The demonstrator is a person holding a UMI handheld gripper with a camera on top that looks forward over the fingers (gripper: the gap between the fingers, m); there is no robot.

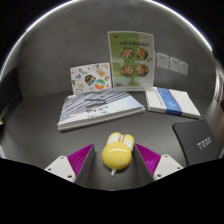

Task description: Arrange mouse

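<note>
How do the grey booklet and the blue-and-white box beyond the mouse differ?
The grey booklet is larger, flatter and striped; the blue-and-white box is smaller and thicker. The booklet lies directly beyond the yellow mouse between the open tool fingers; the box sits further right. Both lie flat.

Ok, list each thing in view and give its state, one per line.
gripper: open, fingers either side of the mouse
yellow mouse: resting on the table, between the fingers
stack of papers: lying flat
booklet: closed, flat
dark notebook: closed
poster: upright against the wall
</note>
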